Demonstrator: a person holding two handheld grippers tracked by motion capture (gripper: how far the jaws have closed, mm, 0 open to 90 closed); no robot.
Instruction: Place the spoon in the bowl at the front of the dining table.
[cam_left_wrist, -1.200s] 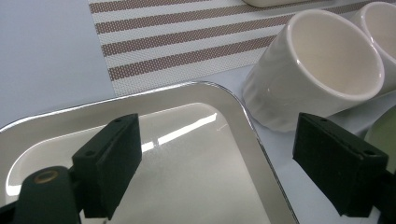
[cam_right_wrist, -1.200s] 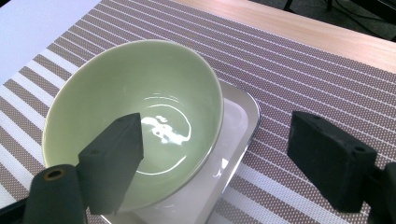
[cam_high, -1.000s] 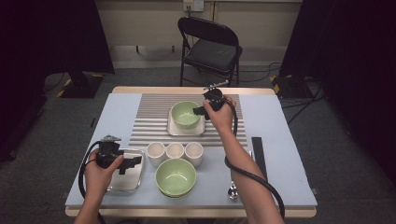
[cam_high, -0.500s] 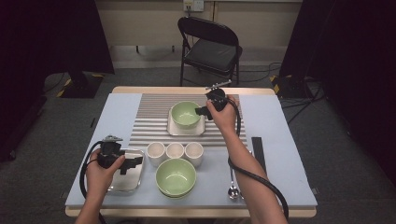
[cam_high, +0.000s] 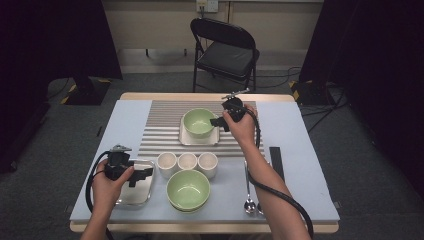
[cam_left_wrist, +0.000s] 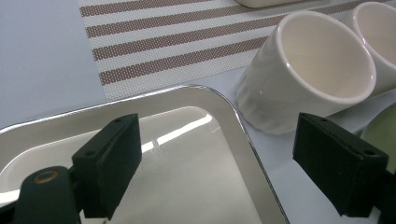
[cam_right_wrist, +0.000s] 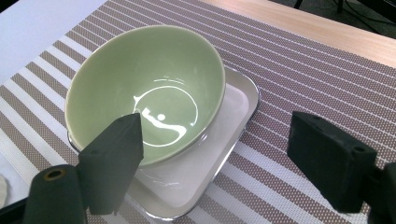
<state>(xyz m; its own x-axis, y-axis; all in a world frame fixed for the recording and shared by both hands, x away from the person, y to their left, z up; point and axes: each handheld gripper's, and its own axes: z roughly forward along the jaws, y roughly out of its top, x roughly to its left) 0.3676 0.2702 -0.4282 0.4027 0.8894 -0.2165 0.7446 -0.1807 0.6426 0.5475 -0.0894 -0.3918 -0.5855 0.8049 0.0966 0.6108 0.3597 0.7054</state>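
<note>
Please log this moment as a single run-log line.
right gripper: open, beside green bowl on far tray | left gripper: open, over near tray | cups: untouched

— What sits toward the surface's (cam_high: 305, 150) far edge?
— A bowl (cam_high: 199, 122) in a tray (cam_high: 216, 138), on the placemat (cam_high: 160, 125).
— And nearer?
— Three cups (cam_high: 187, 161) in a row; another bowl (cam_high: 188, 189) before them, an empty tray (cam_high: 131, 195) left, spoon (cam_high: 249, 202) right.
</note>
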